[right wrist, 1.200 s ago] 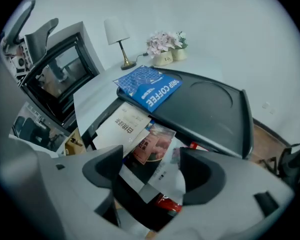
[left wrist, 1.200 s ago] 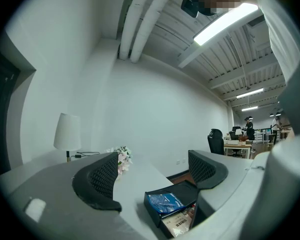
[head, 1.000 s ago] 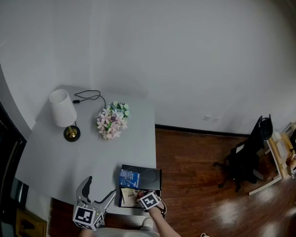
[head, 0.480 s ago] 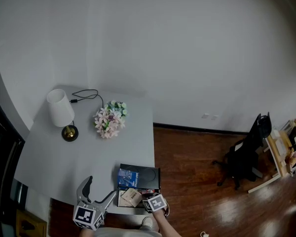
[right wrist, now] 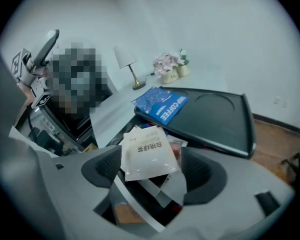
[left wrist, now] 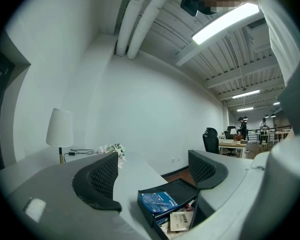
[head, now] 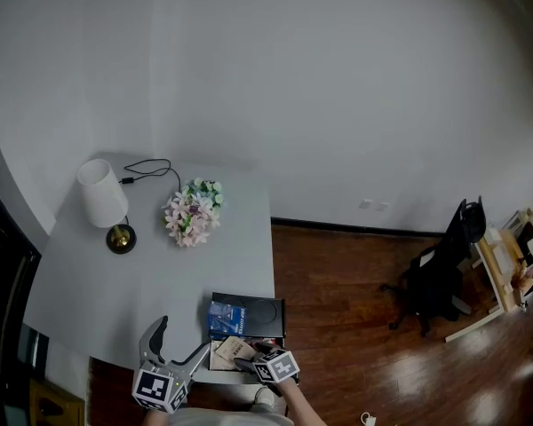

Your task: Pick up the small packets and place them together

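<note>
Cream-coloured and printed in dark characters, a small cream packet lies flat between the fingers of the right gripper. These fingers are opening, spread wide to either side of it, and their pads do not press on it. A bit of something red shows under the packet's far edge, though I cannot tell what it is. Just beyond it sits a black tray at the near right corner of the grey desk, and a blue packet lies on the tray's left part, hanging slightly over its edge, apart from the cream one. The left gripper hangs over the desk's near edge, to the left of the tray, its fingers standing well apart with nothing between them. Farther back on the desk stand a white-shaded lamp and, to its right, a bunch of pale flowers.
</note>
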Action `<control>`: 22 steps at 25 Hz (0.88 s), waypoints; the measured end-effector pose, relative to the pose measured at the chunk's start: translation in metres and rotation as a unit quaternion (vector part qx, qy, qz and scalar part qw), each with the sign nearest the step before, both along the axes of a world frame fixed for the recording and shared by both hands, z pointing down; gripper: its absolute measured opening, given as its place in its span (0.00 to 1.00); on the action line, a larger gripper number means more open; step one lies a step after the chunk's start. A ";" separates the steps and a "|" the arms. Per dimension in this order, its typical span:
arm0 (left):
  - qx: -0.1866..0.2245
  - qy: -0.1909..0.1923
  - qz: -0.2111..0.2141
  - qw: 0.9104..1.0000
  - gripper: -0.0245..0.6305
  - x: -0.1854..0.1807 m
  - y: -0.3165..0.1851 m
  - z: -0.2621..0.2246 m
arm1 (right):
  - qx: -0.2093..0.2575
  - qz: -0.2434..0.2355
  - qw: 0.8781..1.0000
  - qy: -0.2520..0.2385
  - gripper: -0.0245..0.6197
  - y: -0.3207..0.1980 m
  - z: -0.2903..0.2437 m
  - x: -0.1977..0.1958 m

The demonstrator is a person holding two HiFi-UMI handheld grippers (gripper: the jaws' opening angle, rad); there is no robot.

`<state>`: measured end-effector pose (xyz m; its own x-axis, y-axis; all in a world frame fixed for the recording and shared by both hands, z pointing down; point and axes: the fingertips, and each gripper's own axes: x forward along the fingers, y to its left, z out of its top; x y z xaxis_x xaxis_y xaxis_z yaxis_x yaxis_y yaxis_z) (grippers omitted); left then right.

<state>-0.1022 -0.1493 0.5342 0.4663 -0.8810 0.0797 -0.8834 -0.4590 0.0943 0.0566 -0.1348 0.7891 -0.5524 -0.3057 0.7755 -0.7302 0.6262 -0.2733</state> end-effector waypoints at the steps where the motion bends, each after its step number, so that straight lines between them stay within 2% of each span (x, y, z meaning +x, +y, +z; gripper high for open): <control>1: 0.001 -0.002 0.001 1.000 0.70 0.000 0.000 -0.001 | -0.003 -0.013 1.000 0.011 0.63 0.001 0.005 -0.006; 5: 0.000 -0.007 -0.001 1.000 0.70 -0.004 0.001 -0.001 | -0.008 -0.051 0.996 0.072 0.61 0.000 0.031 -0.018; 6: 0.001 -0.008 -0.002 1.000 0.70 -0.005 0.002 -0.002 | -0.007 -0.055 0.995 0.081 0.58 -0.001 0.033 -0.019; 7: 0.001 -0.009 -0.003 1.000 0.70 -0.006 0.002 -0.003 | -0.008 -0.054 0.995 0.087 0.49 -0.001 0.033 -0.018; 9: 0.002 -0.010 -0.009 1.000 0.70 -0.010 0.003 -0.003 | -0.013 -0.045 0.995 0.087 0.35 0.001 0.028 -0.016; 14: 0.000 -0.010 -0.018 1.000 0.70 -0.016 0.004 -0.003 | 0.007 -0.028 0.998 0.052 0.33 0.013 -0.007 -0.008; 16: 0.000 -0.009 -0.021 1.000 0.70 -0.018 0.005 -0.002 | 0.030 -0.001 0.999 0.021 0.33 0.013 -0.036 0.000; 18: -0.001 -0.011 -0.019 1.000 0.70 -0.018 0.004 -0.001 | 0.060 0.053 0.997 -0.018 0.33 -0.005 -0.064 0.012; 20: -0.002 -0.011 -0.014 1.000 0.70 -0.013 0.002 0.000 | 0.091 0.125 0.987 -0.043 0.33 -0.038 -0.079 0.034; 22: -0.002 -0.008 -0.006 1.000 0.70 -0.005 0.001 0.000 | 0.104 0.196 0.974 -0.045 0.34 -0.070 -0.078 0.060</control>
